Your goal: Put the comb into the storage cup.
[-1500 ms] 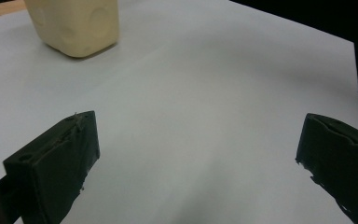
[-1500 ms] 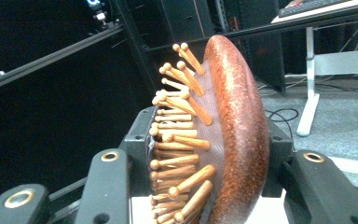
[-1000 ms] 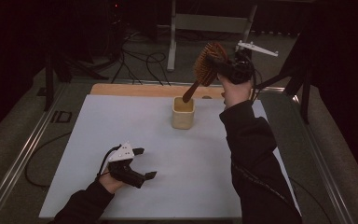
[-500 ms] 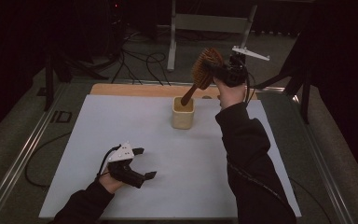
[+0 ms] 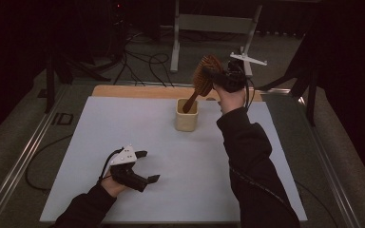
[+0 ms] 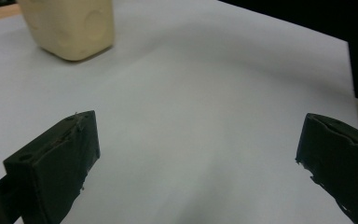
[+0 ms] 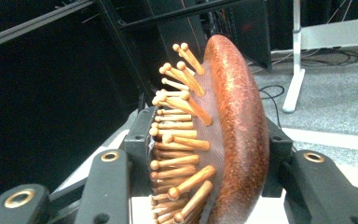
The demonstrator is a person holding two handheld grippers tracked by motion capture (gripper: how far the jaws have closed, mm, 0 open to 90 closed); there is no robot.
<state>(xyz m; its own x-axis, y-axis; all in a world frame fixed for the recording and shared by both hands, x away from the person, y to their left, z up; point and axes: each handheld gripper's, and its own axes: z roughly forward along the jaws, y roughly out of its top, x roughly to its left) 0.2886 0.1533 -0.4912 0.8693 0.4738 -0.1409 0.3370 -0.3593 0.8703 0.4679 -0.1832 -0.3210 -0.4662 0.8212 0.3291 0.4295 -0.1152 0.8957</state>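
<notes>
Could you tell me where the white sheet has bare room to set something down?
Bare white sheet runs left of the cream square cup, and between the cup and the open left gripper. It is crowded above the cup, where the right gripper holds the wooden hairbrush.

- High view: fixed above my side, looking forward and down; whole white table (image 5: pixel 123 123) in frame, floor beyond.
- Left gripper view: low, close over the tabletop, facing along its jaws toward the cream cup (image 6: pixel 70 28).
- Right gripper view: raised, very near the wooden hairbrush (image 7: pixel 223 135), facing off-table.
- I see the cup (image 5: pixel 187 115) shared by high and left views, the brush (image 5: pixel 203 78) by high and right.
</notes>
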